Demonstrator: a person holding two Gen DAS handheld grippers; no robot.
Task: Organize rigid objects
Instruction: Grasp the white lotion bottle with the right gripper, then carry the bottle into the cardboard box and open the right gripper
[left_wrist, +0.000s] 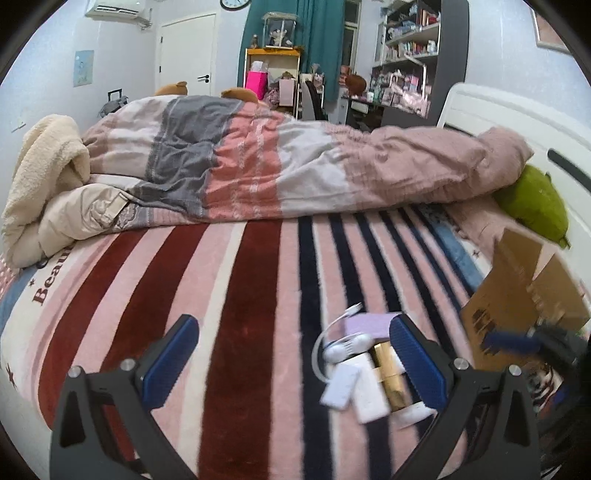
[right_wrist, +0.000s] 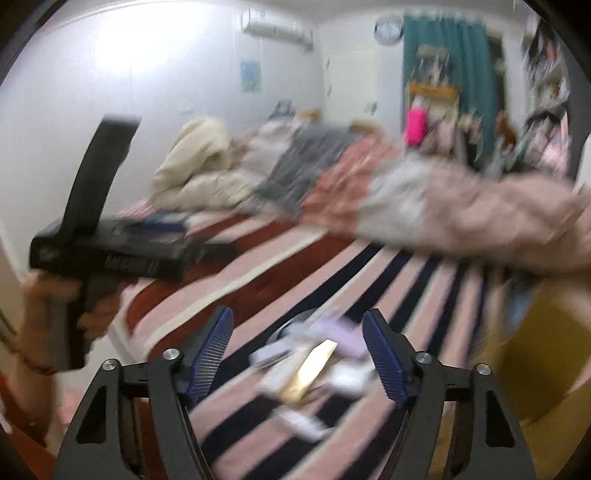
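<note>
A small pile of objects lies on the striped blanket (left_wrist: 255, 295): a gold tube (left_wrist: 388, 376), white flat boxes (left_wrist: 340, 386), a white earphone cable (left_wrist: 332, 332) and a lilac box (left_wrist: 365, 323). My left gripper (left_wrist: 295, 332) is open and empty, its right finger beside the pile. In the blurred right wrist view the gold tube (right_wrist: 312, 365) and lilac box (right_wrist: 341, 334) lie between the fingers of my open, empty right gripper (right_wrist: 297, 326). The left gripper's body (right_wrist: 110, 243) shows at left, held by a hand.
An open cardboard box (left_wrist: 517, 295) stands on the bed to the right of the pile; it shows as a yellow-brown blur in the right wrist view (right_wrist: 532, 354). A rumpled duvet (left_wrist: 258, 158) and cream blanket (left_wrist: 44, 177) fill the far side. A green pillow (left_wrist: 535, 199) lies by the headboard.
</note>
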